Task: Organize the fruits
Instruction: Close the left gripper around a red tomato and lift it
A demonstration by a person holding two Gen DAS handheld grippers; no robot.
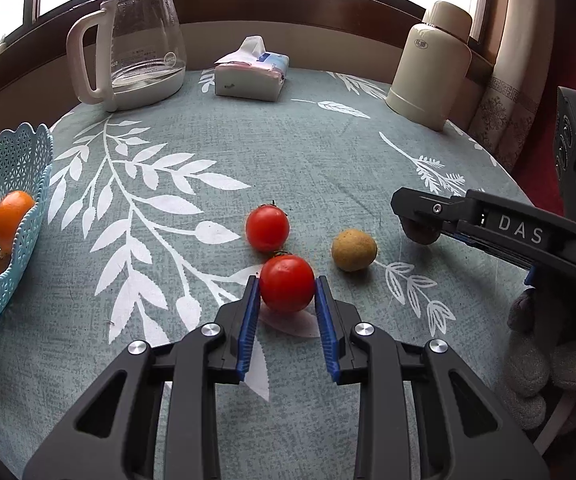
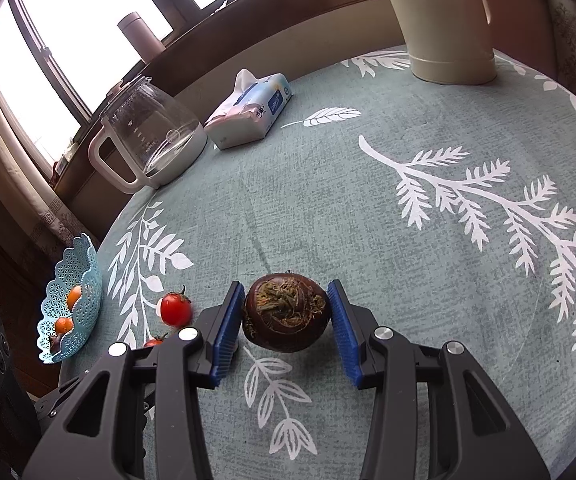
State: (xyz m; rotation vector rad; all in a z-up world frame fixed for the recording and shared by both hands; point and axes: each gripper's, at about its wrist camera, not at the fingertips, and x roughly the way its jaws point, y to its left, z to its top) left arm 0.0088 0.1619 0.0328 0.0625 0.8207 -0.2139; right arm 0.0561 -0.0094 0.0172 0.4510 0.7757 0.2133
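My left gripper [image 1: 287,280] is shut on a red tomato [image 1: 287,294], with both blue pads against its sides, low over the tablecloth. A second tomato [image 1: 267,228] lies just beyond it, and a small tan round fruit [image 1: 354,250] sits to the right. My right gripper [image 2: 286,286] is shut on a dark brown water chestnut [image 2: 287,316] that rests on the cloth. In the left wrist view the right gripper [image 1: 412,220] reaches in from the right. A light blue lattice basket [image 1: 38,200] at the table's left edge holds oranges [image 1: 10,216].
At the back stand a glass kettle [image 1: 136,48], a tissue pack [image 1: 252,70] and a cream thermos [image 1: 432,64]. A gloved hand [image 1: 528,360] holds the right gripper. The round table [image 2: 368,200] drops off close behind the basket [image 2: 88,280].
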